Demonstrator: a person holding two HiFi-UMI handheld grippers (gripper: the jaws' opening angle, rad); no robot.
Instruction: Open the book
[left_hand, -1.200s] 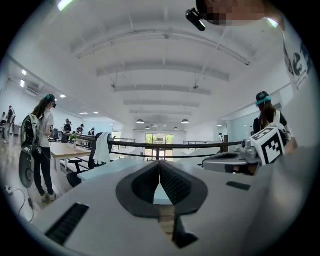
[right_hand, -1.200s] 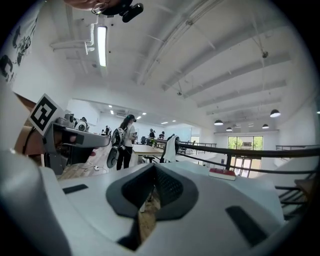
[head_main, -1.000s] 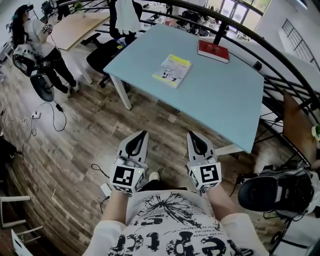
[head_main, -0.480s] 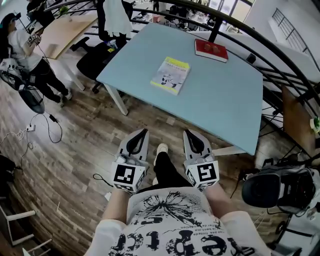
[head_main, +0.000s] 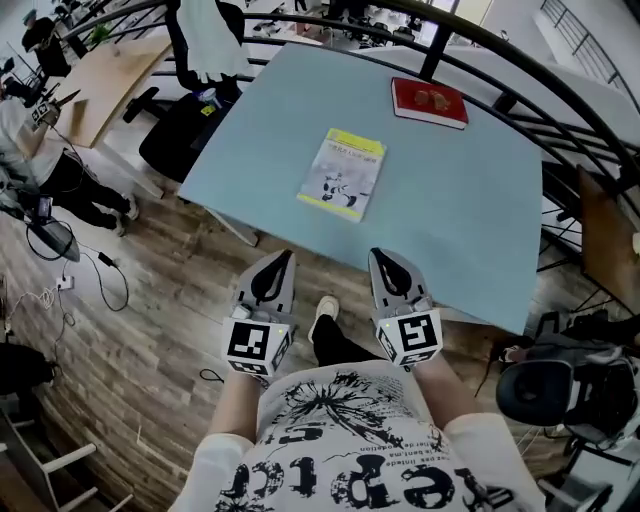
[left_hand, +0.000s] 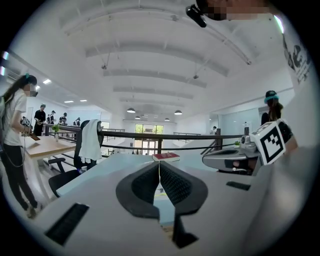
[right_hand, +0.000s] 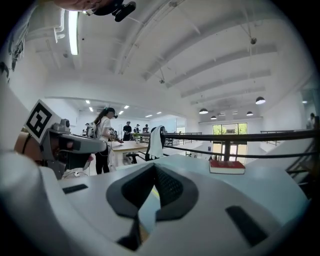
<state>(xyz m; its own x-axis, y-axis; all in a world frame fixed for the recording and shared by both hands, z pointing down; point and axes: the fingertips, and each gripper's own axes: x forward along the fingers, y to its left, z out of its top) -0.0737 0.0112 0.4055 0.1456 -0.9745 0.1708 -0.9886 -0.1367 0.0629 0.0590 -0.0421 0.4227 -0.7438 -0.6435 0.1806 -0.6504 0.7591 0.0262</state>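
Note:
A closed book with a yellow and white cover lies flat in the middle of the light blue table. A closed red book lies near the table's far edge; it also shows in the left gripper view and the right gripper view. My left gripper and right gripper are side by side at the table's near edge, short of the yellow book. Both point almost level toward it. The left gripper's jaws meet at the tips with nothing between them, and so do the right gripper's.
A black office chair draped with a white garment stands at the table's far left corner. A curved black railing runs behind the table. A black bag sits on the floor to my right. People stand by a wooden table at the left.
The table and both books have come nearer and lower in the head view. Both grippers have gone forward together from over the wooden floor to the table's near edge, still shut.

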